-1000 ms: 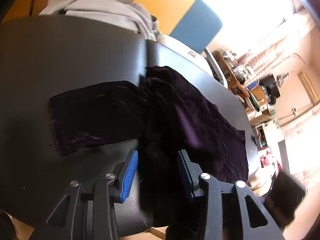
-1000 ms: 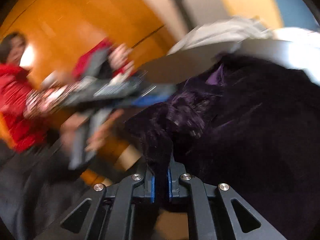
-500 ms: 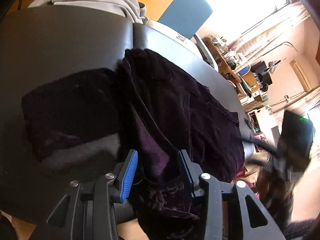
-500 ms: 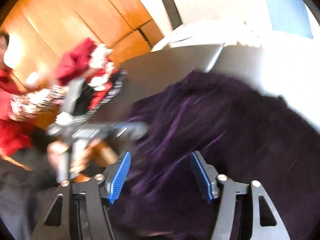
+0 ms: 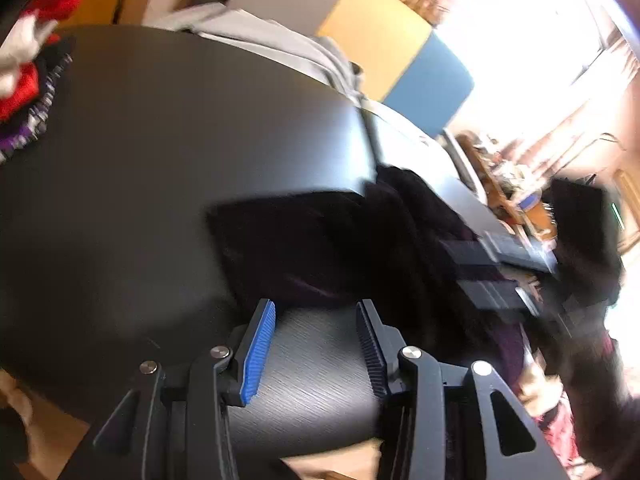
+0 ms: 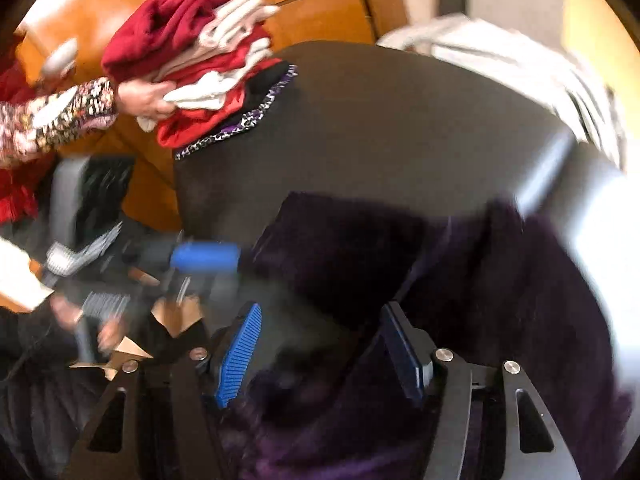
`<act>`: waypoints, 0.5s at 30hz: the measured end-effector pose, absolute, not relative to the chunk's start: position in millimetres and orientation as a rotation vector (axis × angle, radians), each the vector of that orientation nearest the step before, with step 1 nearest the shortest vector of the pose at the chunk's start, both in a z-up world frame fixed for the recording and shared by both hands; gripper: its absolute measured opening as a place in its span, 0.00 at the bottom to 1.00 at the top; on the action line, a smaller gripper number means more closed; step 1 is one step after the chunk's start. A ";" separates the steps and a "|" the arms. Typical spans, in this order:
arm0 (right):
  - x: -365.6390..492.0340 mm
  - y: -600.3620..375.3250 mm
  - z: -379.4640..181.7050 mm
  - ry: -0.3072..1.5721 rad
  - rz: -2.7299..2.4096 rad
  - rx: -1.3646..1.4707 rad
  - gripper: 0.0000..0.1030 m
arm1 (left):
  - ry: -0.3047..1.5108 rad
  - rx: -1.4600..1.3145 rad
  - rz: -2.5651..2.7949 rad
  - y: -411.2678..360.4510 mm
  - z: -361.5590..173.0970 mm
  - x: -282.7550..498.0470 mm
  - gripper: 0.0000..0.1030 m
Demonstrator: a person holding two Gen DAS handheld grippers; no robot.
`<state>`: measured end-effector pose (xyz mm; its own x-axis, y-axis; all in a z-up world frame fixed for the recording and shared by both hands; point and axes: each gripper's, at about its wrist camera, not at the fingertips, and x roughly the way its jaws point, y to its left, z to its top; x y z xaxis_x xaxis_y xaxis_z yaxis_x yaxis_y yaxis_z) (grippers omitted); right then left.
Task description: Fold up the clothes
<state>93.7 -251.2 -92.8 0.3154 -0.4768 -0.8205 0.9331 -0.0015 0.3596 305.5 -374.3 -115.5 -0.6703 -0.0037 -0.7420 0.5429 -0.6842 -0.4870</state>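
A dark purple velvet garment [image 5: 320, 248] lies crumpled on the black table [image 5: 180, 152], one part flat to the left and the rest bunched to the right. My left gripper [image 5: 316, 344] is open and empty over bare table near the front edge, just short of the garment. My right gripper [image 6: 320, 356] is open above the same garment [image 6: 500, 304], nothing held between its blue pads [image 6: 240, 356]. The other gripper shows blurred in each view: the right one in the left wrist view [image 5: 512, 272], the left one in the right wrist view [image 6: 200, 258].
A stack of red, white and patterned folded clothes [image 6: 208, 64] sits at the table's far left corner, with another person's hand [image 6: 144, 98] on it. A grey garment [image 5: 272, 44] lies at the far edge. A wooden wall and a yellow and blue panel stand behind.
My right gripper opened and let go of the purple garment, which dropped onto the table. My left gripper drew back from the cloth to bare table. A hand came onto the red stack.
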 end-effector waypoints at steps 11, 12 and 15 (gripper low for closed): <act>182.4 -177.0 -140.4 0.803 -1.536 0.929 0.60 | 0.685 1.214 -2.370 -370.5 -142.5 220.2 0.41; 185.0 -177.2 -141.5 0.842 -1.566 0.886 0.44 | 0.662 1.220 -2.364 -369.1 -143.7 216.8 0.41; 171.2 -173.1 -132.1 0.766 -1.599 0.905 0.12 | 0.652 1.221 -2.338 -367.7 -146.2 210.9 0.41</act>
